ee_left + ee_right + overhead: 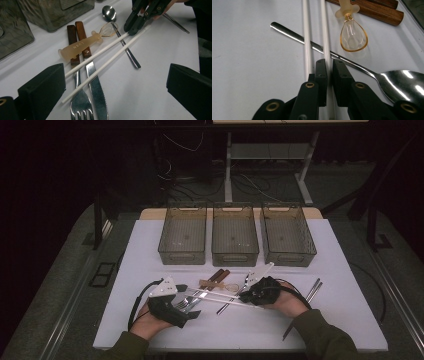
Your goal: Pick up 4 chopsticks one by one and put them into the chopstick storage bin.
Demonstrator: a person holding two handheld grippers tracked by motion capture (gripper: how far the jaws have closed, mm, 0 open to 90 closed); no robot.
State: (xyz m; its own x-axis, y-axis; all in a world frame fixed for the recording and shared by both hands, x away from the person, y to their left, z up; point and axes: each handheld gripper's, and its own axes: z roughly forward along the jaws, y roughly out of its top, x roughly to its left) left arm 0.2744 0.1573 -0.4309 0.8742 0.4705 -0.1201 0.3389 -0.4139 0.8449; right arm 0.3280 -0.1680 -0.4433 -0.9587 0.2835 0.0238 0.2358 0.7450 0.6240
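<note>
The right gripper's (329, 75) black jaws are pinched on one white chopstick (325, 37) — its twin (305, 37) lies free just left of them, and both cross the steel spoon (352, 65) ahead. To lift cleanly, I judge it best to raise the gripped stick straight up and level, so it neither drags the twin nor rolls the spoon. The amber scoop (353, 37) sits just right of the jaws. The left gripper (113, 87) stands wide apart, nothing between its jaws — fork (80, 105) and knife (98, 97) lie below it. Open table (249, 62) lies left.
</note>
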